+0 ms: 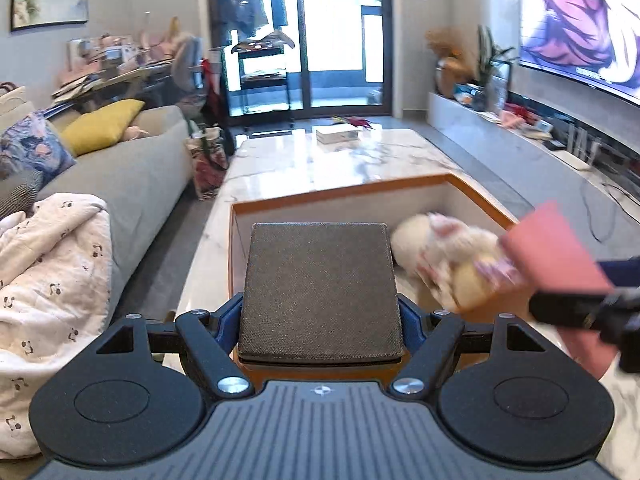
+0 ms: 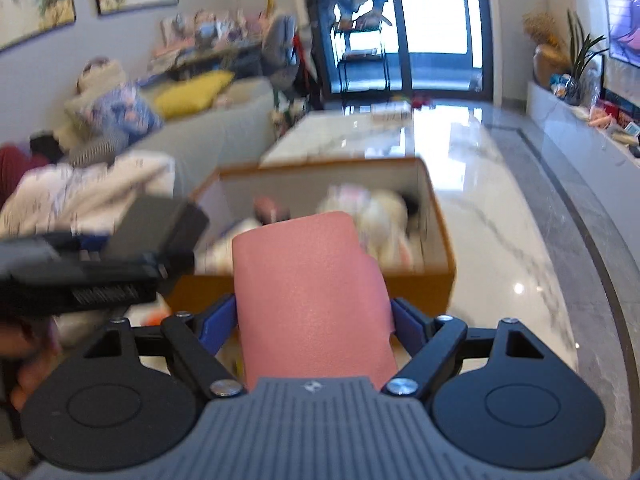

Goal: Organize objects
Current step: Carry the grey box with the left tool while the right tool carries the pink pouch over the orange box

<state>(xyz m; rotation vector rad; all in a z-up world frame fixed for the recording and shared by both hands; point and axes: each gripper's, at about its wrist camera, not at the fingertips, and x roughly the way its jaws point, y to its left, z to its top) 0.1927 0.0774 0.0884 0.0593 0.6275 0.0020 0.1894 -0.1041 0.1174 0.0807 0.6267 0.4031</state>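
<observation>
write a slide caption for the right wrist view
Right gripper holding a pink case above an open orange-rimmed box of plush toys on a marble table.

1. The box [image 1: 340,196] stands on the table [image 1: 360,160], at its near end.
2. A plush toy [image 1: 448,256] lies in the box, toward its right side.
3. A book [image 1: 337,134] lies on the table's far end, well apart from the box.
4. The sofa [image 1: 132,184] runs along the table's left; a blanket [image 1: 52,280] lies on its near end, cushions [image 1: 102,126] farther back.
5. The TV [image 1: 580,20] hangs right of the table, above a low shelf [image 1: 500,140].
</observation>
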